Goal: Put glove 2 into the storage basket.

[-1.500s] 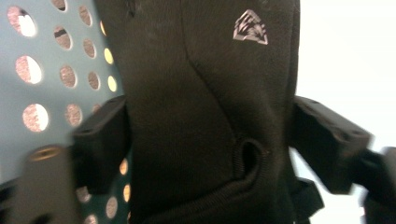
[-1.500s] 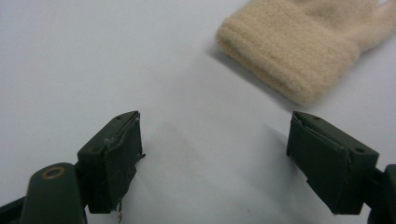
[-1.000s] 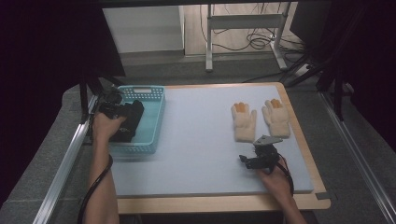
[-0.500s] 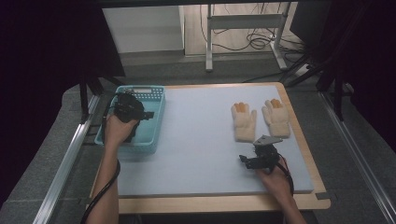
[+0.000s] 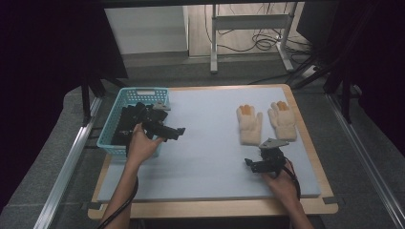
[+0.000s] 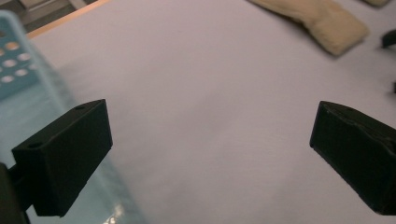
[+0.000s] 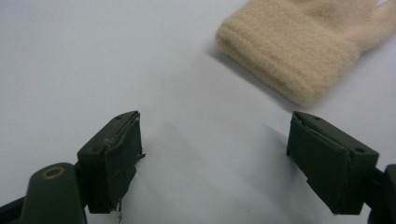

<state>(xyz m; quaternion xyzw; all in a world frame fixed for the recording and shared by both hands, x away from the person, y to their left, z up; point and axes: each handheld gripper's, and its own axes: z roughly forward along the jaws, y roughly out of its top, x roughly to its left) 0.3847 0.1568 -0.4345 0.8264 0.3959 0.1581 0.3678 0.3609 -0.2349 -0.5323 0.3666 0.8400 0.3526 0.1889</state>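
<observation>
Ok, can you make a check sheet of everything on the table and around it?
Surface: pale blue mat on a wooden table, bare in the middle.
Job's things: two cream gloves, left glove and right glove, flat side by side, orange fingertips; blue basket at the mat's left edge.
Clutter: nothing seen.
Grippers: left hand-held gripper open, empty, just right of the basket; right hand-held gripper open, empty, near the left glove's cuff, not touching.
Cables: a black cable trails along the left forearm; loose cables on the floor behind.
Surroundings: metal rails at both sides, a white frame beyond the table, dark curtains.
</observation>
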